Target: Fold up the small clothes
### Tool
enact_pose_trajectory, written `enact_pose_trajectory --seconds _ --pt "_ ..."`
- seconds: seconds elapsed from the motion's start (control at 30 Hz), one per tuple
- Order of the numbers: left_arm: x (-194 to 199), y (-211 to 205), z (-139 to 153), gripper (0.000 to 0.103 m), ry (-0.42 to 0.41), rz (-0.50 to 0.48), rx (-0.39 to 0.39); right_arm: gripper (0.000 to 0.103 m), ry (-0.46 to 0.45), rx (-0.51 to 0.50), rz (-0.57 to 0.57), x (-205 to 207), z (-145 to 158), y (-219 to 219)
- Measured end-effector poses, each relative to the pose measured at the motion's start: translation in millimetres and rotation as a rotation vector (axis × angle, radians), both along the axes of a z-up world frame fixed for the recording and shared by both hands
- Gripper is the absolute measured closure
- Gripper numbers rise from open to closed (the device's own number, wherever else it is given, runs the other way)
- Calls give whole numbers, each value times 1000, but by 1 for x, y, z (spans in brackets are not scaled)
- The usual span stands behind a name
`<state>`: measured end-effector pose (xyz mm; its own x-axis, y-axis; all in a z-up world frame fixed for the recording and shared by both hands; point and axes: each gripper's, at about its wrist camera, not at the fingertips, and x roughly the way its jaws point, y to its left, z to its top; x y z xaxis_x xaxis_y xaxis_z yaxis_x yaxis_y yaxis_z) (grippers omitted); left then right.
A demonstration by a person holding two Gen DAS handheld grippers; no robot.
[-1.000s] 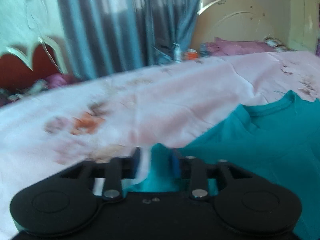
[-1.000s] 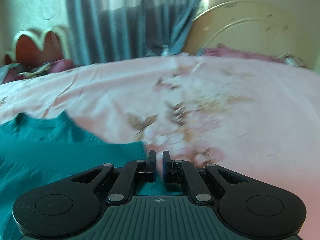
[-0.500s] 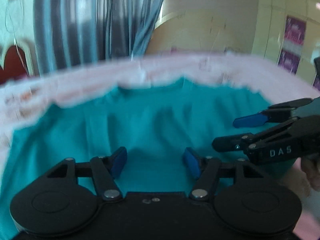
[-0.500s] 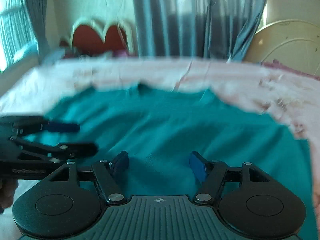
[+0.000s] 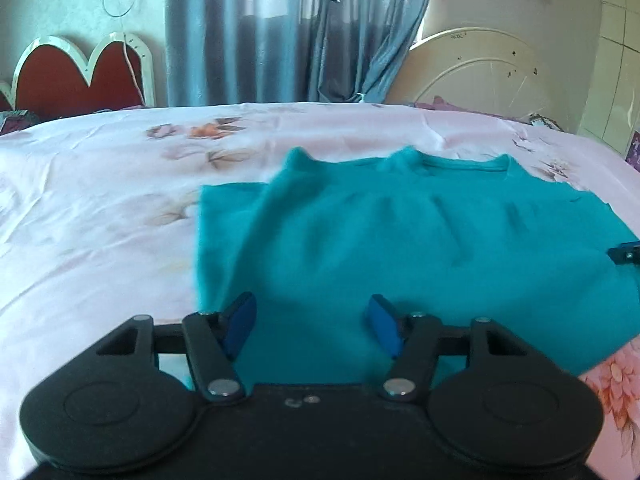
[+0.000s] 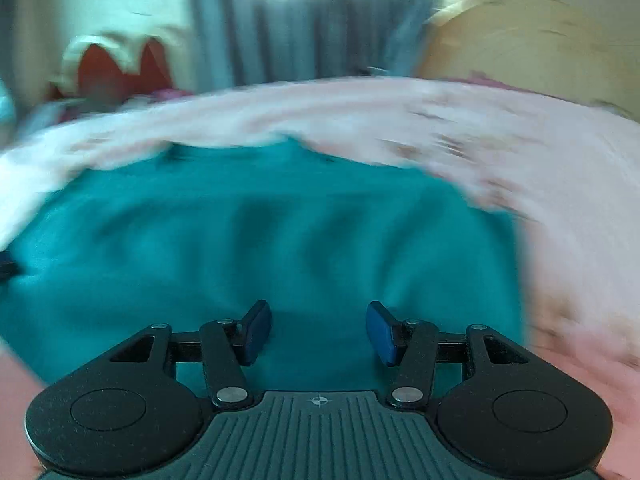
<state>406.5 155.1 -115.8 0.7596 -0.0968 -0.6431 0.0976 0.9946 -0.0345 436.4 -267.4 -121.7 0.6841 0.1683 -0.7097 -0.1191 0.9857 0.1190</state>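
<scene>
The bed [image 5: 100, 216], under a pale floral sheet, carries the teal shirt [image 5: 400, 248], which lies mostly flat at the centre with its collar toward twelve o'clock and its left side doubled over in a soft ridge toward ten. A fold looks just laid down; the next move seems to call for a fresh grip on an edge. The left gripper [image 5: 312, 324] and right gripper [image 6: 318, 330] hover above the cloth, jaws apart and empty; the right's have just been narrowing.

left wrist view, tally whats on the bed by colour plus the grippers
teal shirt: 1
pink floral bedsheet: 1
left gripper and right gripper, black with blue pads, both open over the shirt: 2
total: 4
</scene>
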Motion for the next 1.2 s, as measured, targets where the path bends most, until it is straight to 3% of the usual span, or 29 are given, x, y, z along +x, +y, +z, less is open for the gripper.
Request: enact_pose_trajectory --seconds 0.1,0.2,0.3,0.37,0.5,0.67,0.83,1.13,1.17,1.2 --pt "-6 7 2 41 1 20 13 50 16 7 -69 -9 2 -24" --pt "-15 -9 17 41 -35 38 84 50 -55 8 -99 -30 28 -25" --pt "-31 -36 28 33 -75 -15 72 51 -104 56 -4 -53 49 7" --pt "-36 -64 29 27 -81 -51 111 50 -94 50 87 -61 51 43" --pt "-35 -96 22 25 -54 -100 126 51 -53 14 185 -66 36 97" --pt "-32 -107 11 25 -12 -112 159 50 -13 7 206 -65 18 109" --pt "-32 -98 3 25 12 -96 175 50 -1 -15 149 -55 9 83" --pt "-42 -58 2 19 19 -19 171 51 41 -14 -81 -64 6 -24" --pt "-43 -51 2 20 22 -5 163 53 40 -14 -104 -67 5 -35" --pt "-43 -44 1 20 29 3 150 85 44 -31 -125 -68 4 -42"
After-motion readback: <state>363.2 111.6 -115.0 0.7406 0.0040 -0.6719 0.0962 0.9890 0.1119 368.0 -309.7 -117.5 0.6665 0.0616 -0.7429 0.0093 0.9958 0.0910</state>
